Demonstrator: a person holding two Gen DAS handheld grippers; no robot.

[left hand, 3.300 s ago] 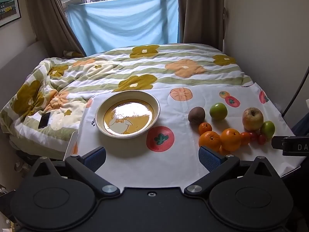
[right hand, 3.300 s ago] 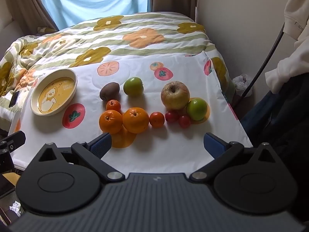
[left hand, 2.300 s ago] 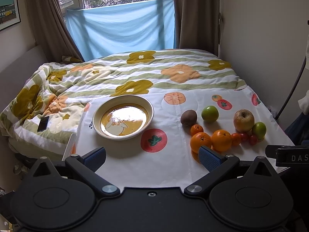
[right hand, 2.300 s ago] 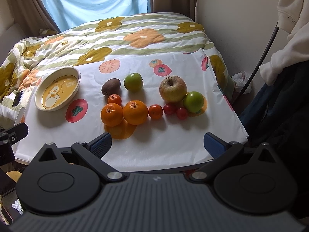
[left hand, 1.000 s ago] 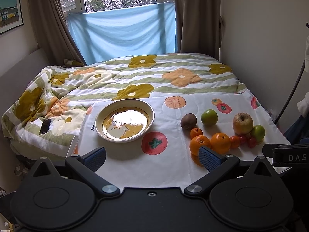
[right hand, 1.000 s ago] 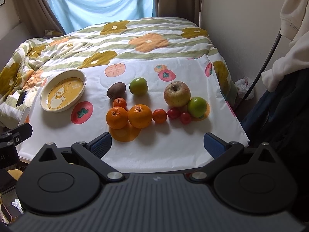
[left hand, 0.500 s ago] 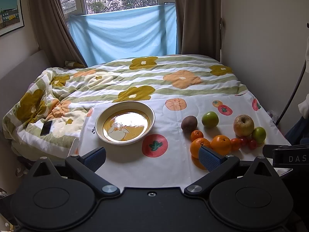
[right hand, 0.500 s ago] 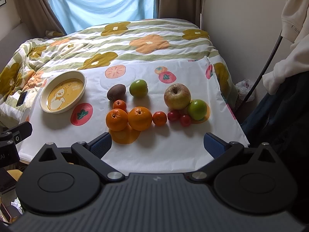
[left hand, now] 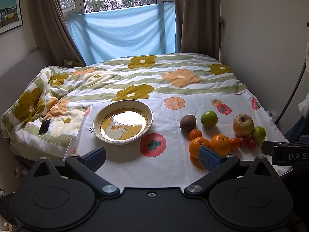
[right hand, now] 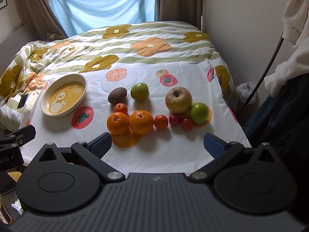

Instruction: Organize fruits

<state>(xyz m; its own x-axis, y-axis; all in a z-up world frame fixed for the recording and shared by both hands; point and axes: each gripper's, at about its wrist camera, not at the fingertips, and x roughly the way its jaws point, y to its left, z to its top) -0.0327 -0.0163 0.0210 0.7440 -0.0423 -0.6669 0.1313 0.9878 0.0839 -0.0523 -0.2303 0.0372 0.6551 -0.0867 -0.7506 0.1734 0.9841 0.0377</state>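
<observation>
An empty cream and yellow bowl (left hand: 123, 122) (right hand: 64, 94) sits left on a white fruit-print cloth (left hand: 173, 160). Right of it lie a kiwi (right hand: 117, 95), a green apple (right hand: 139, 91), a yellow-red apple (right hand: 178, 99), a second green apple (right hand: 199, 112), two oranges (right hand: 141, 121), small tangerines (right hand: 161, 122) and cherry tomatoes (right hand: 175, 119). My left gripper (left hand: 152, 156) is open and empty at the cloth's near edge, before the bowl. My right gripper (right hand: 157, 144) is open and empty just short of the oranges.
The cloth lies on a bed with a flowered quilt (left hand: 135, 77). A phone (left hand: 44, 127) lies on the quilt at the left. A wall (left hand: 266, 38) runs along the right side. Clothing (right hand: 293, 19) and a dark cable (right hand: 270, 58) hang at the right.
Both grippers have drawn back and tilted up a little, so the bowl and fruit sit lower and farther in view. Nothing on the cloth has moved. Both stay open.
</observation>
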